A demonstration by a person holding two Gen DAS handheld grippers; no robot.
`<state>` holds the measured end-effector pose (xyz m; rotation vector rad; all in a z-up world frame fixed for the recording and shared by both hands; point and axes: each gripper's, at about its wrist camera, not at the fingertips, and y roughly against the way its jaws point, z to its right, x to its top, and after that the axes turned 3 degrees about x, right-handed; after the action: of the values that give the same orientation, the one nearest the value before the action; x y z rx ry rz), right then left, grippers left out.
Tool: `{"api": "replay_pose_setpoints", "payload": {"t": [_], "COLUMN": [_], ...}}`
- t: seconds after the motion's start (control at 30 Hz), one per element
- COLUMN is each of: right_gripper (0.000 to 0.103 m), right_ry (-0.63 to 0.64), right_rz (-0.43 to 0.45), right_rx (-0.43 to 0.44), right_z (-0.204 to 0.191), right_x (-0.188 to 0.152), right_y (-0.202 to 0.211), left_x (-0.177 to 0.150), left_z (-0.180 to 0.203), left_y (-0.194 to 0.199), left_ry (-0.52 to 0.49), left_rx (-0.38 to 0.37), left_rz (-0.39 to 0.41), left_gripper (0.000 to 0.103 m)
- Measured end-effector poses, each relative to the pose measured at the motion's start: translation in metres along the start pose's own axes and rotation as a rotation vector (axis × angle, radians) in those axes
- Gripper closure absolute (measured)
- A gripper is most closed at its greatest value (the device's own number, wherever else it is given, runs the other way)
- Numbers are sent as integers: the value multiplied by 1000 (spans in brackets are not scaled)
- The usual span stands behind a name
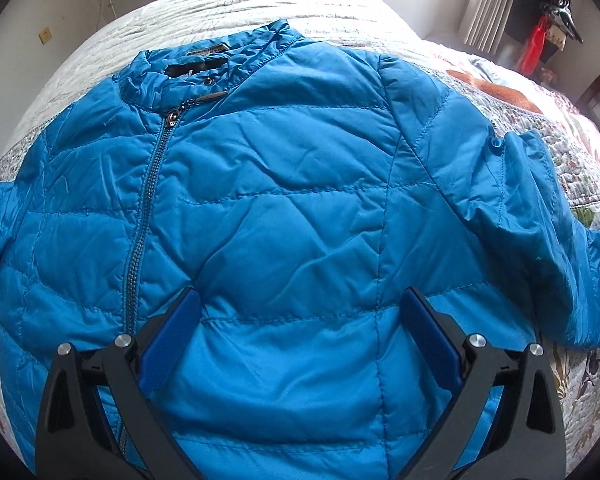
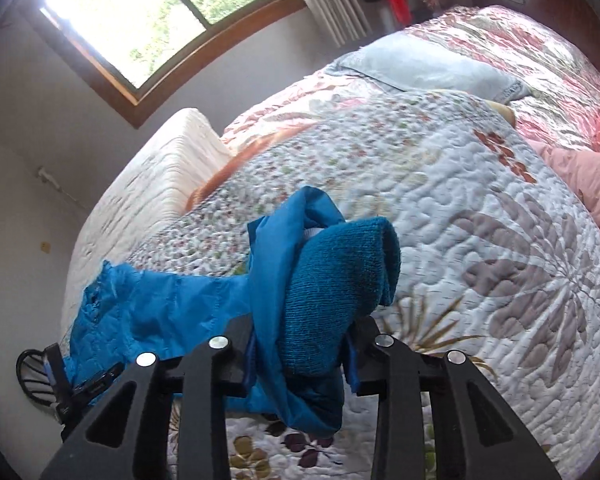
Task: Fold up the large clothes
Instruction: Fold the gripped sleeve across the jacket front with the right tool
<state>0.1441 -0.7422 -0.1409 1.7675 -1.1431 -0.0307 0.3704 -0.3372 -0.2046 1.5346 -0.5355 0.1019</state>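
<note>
A bright blue quilted jacket (image 1: 284, 208) lies front up and zipped on the bed, collar at the far side. My left gripper (image 1: 300, 300) is open and empty, its blue pads spread above the jacket's lower front. My right gripper (image 2: 300, 344) is shut on the jacket's right sleeve end (image 2: 260, 292), holding the knit teal cuff (image 2: 340, 276) lifted above the quilt. That sleeve also shows in the left wrist view (image 1: 540, 216), raised at the right.
The bed carries a floral quilt (image 2: 480, 220) and a white mattress edge (image 2: 148, 184). A pale pillow (image 2: 420, 68) and pink blanket (image 2: 592, 184) lie near the headboard. A window (image 2: 140, 20) and curtain (image 2: 332, 0) are beyond the bed.
</note>
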Motion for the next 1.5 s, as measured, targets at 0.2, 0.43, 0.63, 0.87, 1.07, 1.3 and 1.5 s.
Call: {"api": "replay_pose_setpoints", "payload": {"t": [0.2,0.43,0.63,0.87,1.07,1.3,1.5], "right_gripper": [70,70,63,57,57,55,55], "right_ry": [179,313,403,519,493,269,170], "right_rz": [-65,-179,-267,-281,-203,-205,-206], "right_rx": [141,190,142,343,212,17,13], "right_z": [-91,-174,-214,-259,-245,-151,-108], "right_x": [-12,-36,-63,-84,-76,-63,-67], "right_y": [-28,-89,-129,-91,-67,-80,-81], "left_x": [4,10,14,15,7,2,2], "left_z": [-15,-33,-46,-65,-63,-1,25], "left_y": [14,24,27,29,31,23,11], "left_ry": [21,28,47,96,121,-1,8], "left_rx": [-6,4,-6,-71,-230,-324,-373], "left_rz": [18,42,44,39,1,-76,-105], "left_gripper": [5,5,5,5,5,5,32]}}
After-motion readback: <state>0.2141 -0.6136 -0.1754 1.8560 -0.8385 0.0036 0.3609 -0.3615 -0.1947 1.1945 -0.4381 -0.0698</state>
